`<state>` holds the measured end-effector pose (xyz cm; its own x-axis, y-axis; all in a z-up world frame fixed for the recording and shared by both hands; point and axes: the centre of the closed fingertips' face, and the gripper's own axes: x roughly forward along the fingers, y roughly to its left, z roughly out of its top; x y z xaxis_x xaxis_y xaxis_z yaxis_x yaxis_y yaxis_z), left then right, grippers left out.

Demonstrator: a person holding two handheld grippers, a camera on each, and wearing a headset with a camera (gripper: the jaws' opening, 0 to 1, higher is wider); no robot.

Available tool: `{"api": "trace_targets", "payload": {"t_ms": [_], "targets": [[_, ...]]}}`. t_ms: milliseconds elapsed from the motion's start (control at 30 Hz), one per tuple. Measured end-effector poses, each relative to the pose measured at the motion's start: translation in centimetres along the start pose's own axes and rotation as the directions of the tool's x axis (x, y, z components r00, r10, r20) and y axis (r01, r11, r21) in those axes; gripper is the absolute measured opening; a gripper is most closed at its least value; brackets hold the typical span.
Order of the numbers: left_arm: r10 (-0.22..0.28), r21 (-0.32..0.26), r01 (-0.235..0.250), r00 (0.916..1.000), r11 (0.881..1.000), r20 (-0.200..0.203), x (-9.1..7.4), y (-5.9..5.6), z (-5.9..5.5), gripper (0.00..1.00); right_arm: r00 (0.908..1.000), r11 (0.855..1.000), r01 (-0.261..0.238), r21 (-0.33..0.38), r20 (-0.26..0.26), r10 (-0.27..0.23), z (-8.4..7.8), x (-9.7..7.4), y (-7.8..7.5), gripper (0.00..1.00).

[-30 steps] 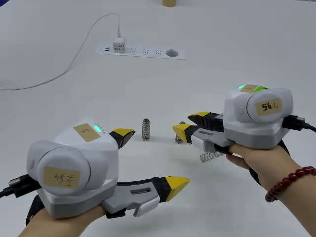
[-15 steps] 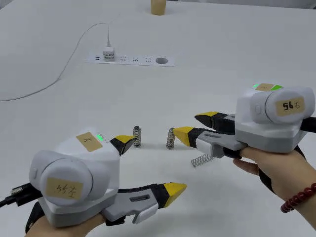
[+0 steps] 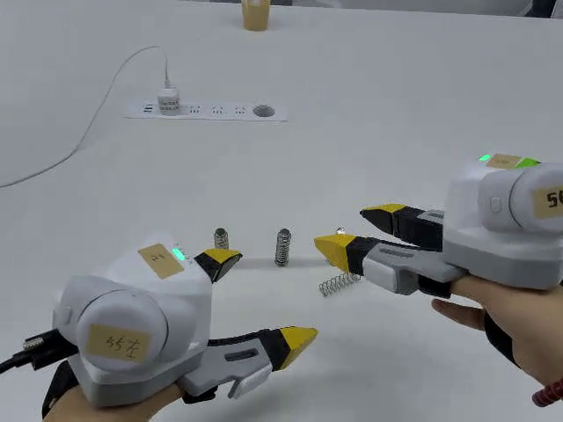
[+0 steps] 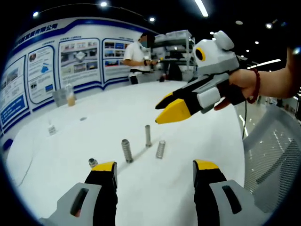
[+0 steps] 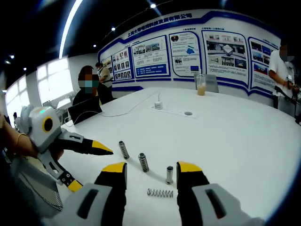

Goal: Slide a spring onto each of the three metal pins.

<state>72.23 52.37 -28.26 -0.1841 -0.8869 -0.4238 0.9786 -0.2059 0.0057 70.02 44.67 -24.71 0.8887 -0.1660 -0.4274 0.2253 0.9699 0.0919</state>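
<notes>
Three short metal pins stand in a row on the white table. The left pin (image 3: 221, 238) and the middle pin (image 3: 282, 247) each carry a spring. The right pin (image 3: 340, 232) (image 5: 170, 174) is bare. A loose spring (image 3: 337, 283) (image 5: 160, 193) lies flat just in front of it. My right gripper (image 3: 356, 229) (image 5: 151, 169) is open and empty, its jaws on either side of the bare pin and short of it. My left gripper (image 3: 259, 299) (image 4: 155, 172) is open and empty, close in front of the left pin.
A white power strip (image 3: 204, 111) with a plugged charger (image 3: 167, 97) and trailing cable lies farther back. A cup (image 3: 255, 13) stands at the far edge. People stand beyond the table in both gripper views.
The head camera has shifted, so the pins sit lower left in view. My right gripper has drawn back to the right, uncovering the bare pin. The loose spring has not moved.
</notes>
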Motion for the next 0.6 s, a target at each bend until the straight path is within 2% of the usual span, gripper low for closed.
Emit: {"api": "trace_targets", "payload": {"t_ms": [133, 267, 433, 600], "targets": [[0.002, 0.030, -0.002, 1.0000, 1.000, -0.001, 0.4, 0.0, 0.1, 0.62, 0.9999, 1.000, -0.003, 0.016, 0.016, 0.002, -0.3, -1.1, 0.0, 0.44], [-0.004, 0.034, 0.004, 1.0000, 0.999, 0.000, 0.8, 0.0, 0.3, 0.61, 0.9997, 1.000, 0.002, 0.015, 0.024, -0.002, -0.6, -1.9, -0.1, 0.45], [-0.018, 0.053, 0.018, 0.9998, 0.998, -0.010, 1.6, -0.3, 0.3, 0.58, 0.9988, 0.999, -0.022, 0.032, 0.044, 0.021, -1.0, -2.8, 0.2, 0.46], [-0.022, 0.068, 0.024, 0.9993, 0.997, -0.029, 2.8, -0.4, -0.2, 0.54, 0.9975, 0.998, -0.038, 0.049, 0.061, 0.035, -1.5, -3.6, 0.3, 0.46]]}}
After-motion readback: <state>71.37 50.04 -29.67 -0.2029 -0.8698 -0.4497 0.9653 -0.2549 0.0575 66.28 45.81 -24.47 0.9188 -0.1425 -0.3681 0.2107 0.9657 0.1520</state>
